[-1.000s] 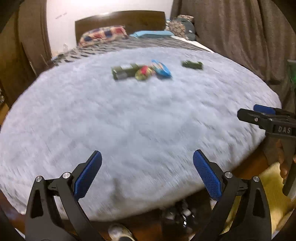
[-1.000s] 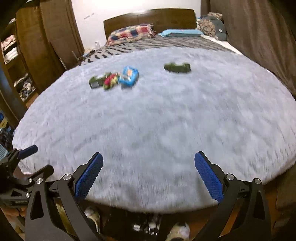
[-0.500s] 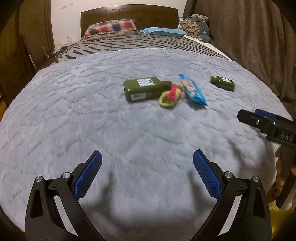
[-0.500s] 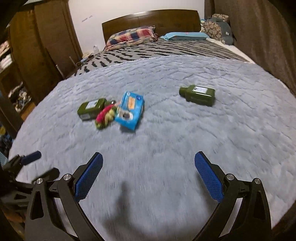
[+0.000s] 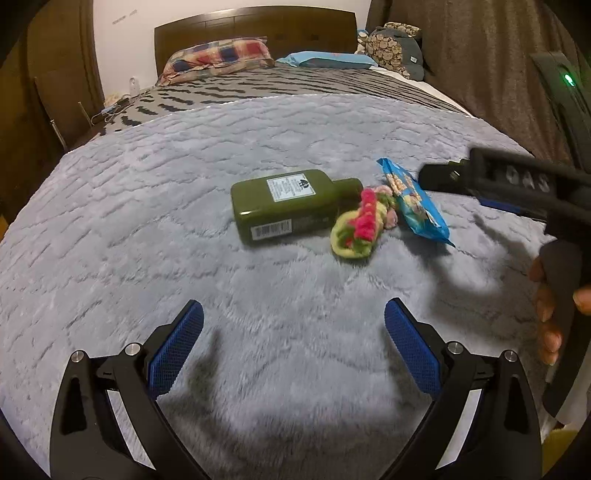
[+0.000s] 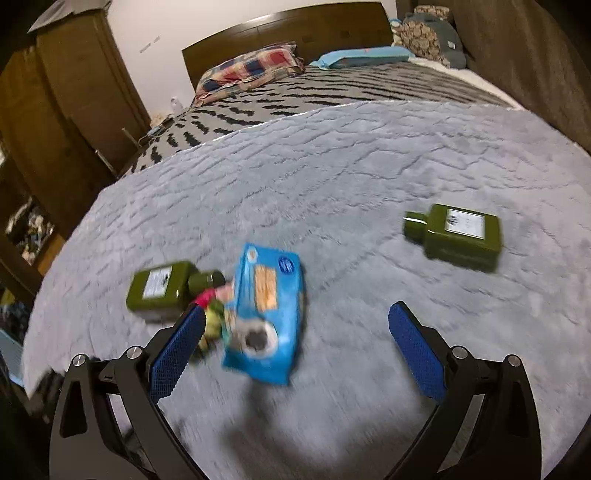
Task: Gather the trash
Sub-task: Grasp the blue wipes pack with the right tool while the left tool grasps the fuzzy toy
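Note:
A green bottle (image 5: 284, 206) lies on its side on the grey fluffy blanket (image 5: 147, 229), touching a pink and yellow crumpled wrapper (image 5: 358, 230) and a blue snack packet (image 5: 413, 201). My left gripper (image 5: 293, 350) is open and empty, short of them. In the right wrist view the same bottle (image 6: 162, 290), wrapper (image 6: 212, 314) and blue packet (image 6: 266, 310) lie just ahead of my open, empty right gripper (image 6: 295, 350). A second green bottle (image 6: 458, 236) lies apart at the right. The right gripper's body (image 5: 517, 184) shows over the packet in the left wrist view.
The blanket covers the foot of a bed with a striped cover (image 5: 295, 85), pillows (image 5: 218, 55) and a wooden headboard (image 5: 258, 26). A brown curtain (image 5: 480, 55) hangs on the right. A wooden wardrobe (image 6: 74, 92) stands on the left.
Both grippers have moved forward over the bed toward the cluster of items. The right gripper has come close above the blue packet. Both stay open.

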